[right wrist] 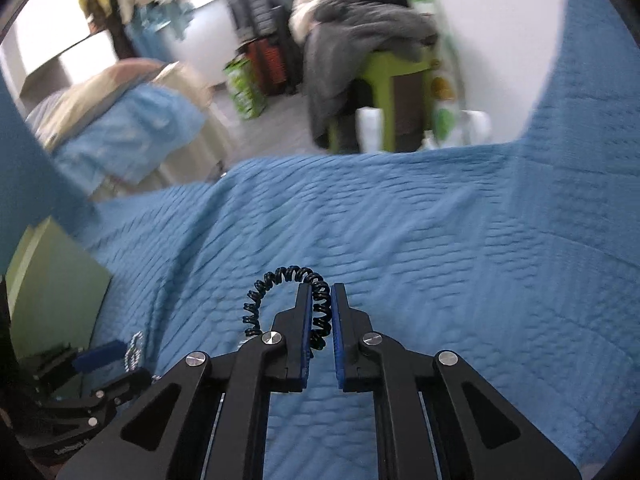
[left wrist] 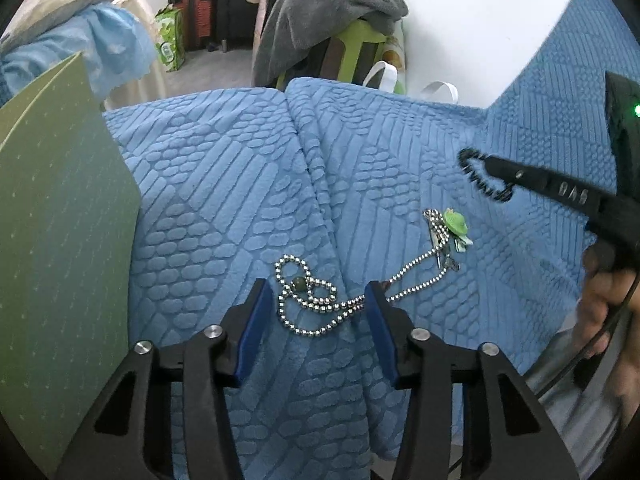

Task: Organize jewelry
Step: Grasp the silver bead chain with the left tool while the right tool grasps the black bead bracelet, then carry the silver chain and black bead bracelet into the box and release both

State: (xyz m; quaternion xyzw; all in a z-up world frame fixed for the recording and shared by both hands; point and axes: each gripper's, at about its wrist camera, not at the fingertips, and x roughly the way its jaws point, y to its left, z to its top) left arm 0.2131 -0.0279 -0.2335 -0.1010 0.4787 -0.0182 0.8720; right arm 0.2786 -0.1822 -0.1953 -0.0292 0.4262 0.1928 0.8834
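A silver ball-bead chain point(left wrist: 316, 304) with a dark green bead lies on the blue quilt point(left wrist: 224, 184), between the fingers of my open left gripper point(left wrist: 316, 304). The chain runs right to a green flower hair clip point(left wrist: 454, 224). My right gripper point(right wrist: 320, 308) is shut on a black spiral hair tie point(right wrist: 276, 284) and holds it above the quilt point(right wrist: 440, 220). In the left wrist view the right gripper point(left wrist: 490, 170) with the hair tie point(left wrist: 472, 172) is at the right, beyond the clip. The left gripper point(right wrist: 96, 380) and a bit of chain point(right wrist: 134, 350) show at lower left in the right wrist view.
A green board point(left wrist: 60, 220) stands at the left edge of the quilt; it also shows in the right wrist view point(right wrist: 52, 292). Beyond the bed are a green stool point(left wrist: 360, 48) draped with grey clothes, bags and piled bedding.
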